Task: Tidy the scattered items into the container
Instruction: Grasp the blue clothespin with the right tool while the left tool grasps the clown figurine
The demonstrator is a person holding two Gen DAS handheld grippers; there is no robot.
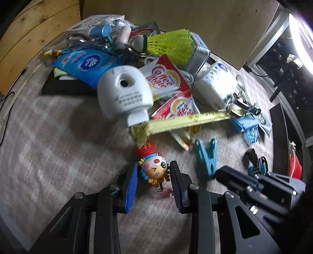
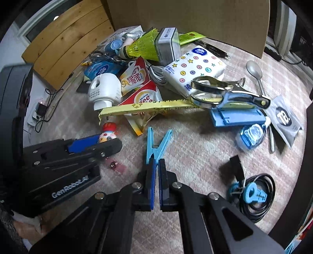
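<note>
A small cartoon figurine keychain (image 1: 154, 168) with a red hat lies on the cloth between the fingers of my left gripper (image 1: 154, 172), whose jaws stand open around it. It also shows in the right wrist view (image 2: 108, 132). My right gripper (image 2: 157, 164) is shut on the tail of a blue clothes peg (image 2: 155, 142), also in the left wrist view (image 1: 207, 156). A cardboard box (image 2: 185, 17) stands at the back behind the pile.
The pile holds a white plug-in device (image 1: 123, 89), Coffee-mate sachets (image 1: 166, 80), a yellow ribbon (image 1: 187, 121), a yellow shuttlecock (image 1: 168, 45), a tissue pack (image 2: 195, 68), metal tongs (image 2: 219, 91), a spoon (image 2: 256, 72) and a black cable coil (image 2: 256, 193).
</note>
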